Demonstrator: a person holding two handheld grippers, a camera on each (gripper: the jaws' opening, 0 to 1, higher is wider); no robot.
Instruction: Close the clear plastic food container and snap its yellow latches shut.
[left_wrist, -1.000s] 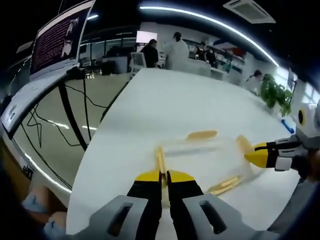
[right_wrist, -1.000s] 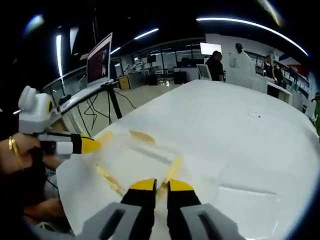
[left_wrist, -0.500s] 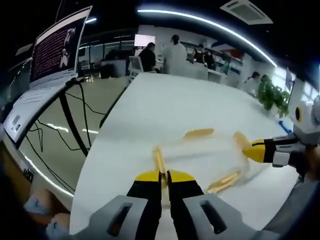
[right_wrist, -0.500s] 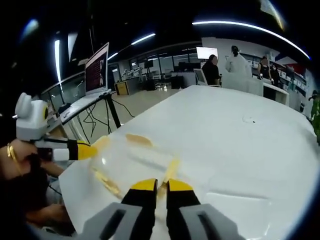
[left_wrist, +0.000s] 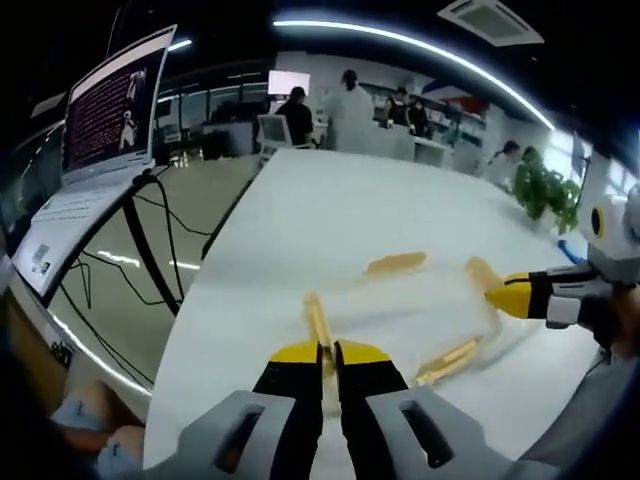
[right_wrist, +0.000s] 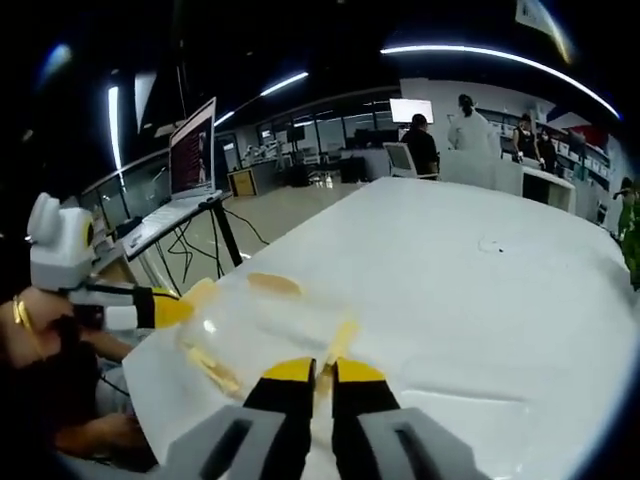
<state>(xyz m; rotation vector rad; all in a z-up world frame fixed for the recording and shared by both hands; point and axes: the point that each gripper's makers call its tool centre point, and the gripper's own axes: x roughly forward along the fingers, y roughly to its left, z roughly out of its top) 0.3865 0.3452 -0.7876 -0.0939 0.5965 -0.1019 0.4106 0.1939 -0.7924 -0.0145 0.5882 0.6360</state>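
The clear container (left_wrist: 405, 310) sits on the white table (left_wrist: 330, 210), near the table's front edge, with four yellow latches around its rim. In the left gripper view, the left gripper (left_wrist: 328, 352) has its jaws drawn nearly together on the near latch (left_wrist: 318, 320), which runs up from between the tips. The right gripper (left_wrist: 500, 296) reaches in from the container's far side, touching another latch (left_wrist: 478, 272). In the right gripper view, its jaws pinch that latch (right_wrist: 342, 338), and the left gripper (right_wrist: 180, 308) meets the container (right_wrist: 265, 320) opposite.
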